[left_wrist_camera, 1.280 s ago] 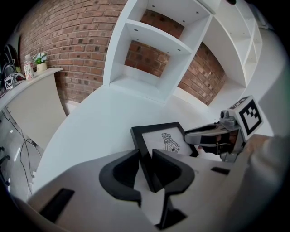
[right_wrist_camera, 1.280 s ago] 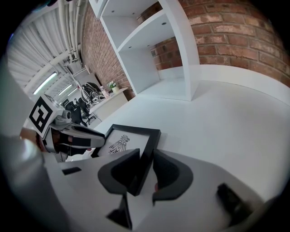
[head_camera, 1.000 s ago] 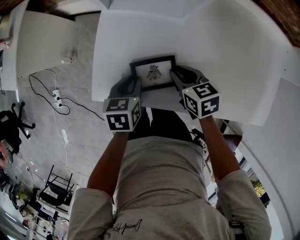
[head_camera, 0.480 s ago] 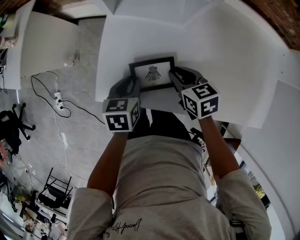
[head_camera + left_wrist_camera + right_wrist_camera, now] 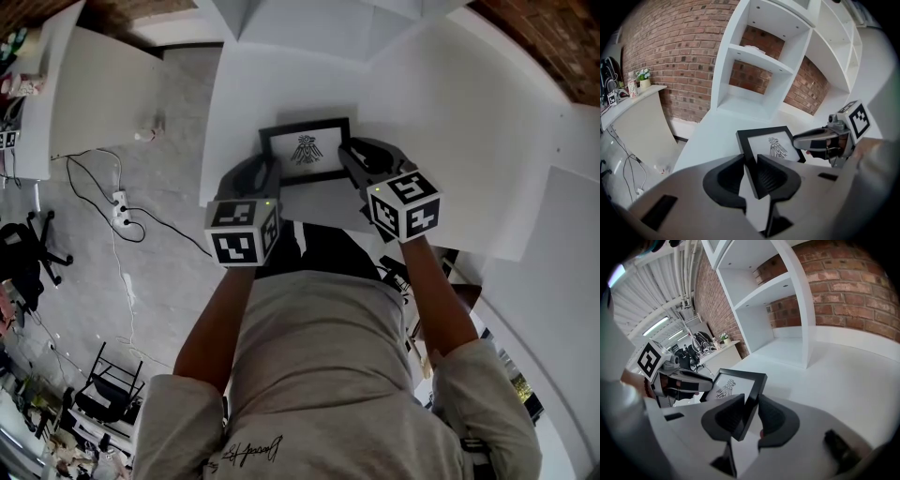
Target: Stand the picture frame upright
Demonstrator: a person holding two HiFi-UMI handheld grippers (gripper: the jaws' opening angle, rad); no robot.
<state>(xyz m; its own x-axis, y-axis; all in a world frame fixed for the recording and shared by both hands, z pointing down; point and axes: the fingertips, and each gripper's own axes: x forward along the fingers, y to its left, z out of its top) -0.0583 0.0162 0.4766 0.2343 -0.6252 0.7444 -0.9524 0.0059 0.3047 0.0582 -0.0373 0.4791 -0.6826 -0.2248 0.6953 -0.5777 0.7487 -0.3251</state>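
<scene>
Our left gripper [image 5: 751, 176], jaws just tightened, and right gripper [image 5: 751, 416] clamp the black picture frame [image 5: 306, 148] by its sides, and we have raised it slightly at the tabletop's [image 5: 450, 122] near edge, so the standing-up has begun.

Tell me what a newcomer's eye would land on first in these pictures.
First comes the black picture frame with its bird print, near the front edge of the white table. The left gripper is shut on its left edge and the right gripper on its right edge. Behind it, white shelving stands against a red brick wall.
</scene>
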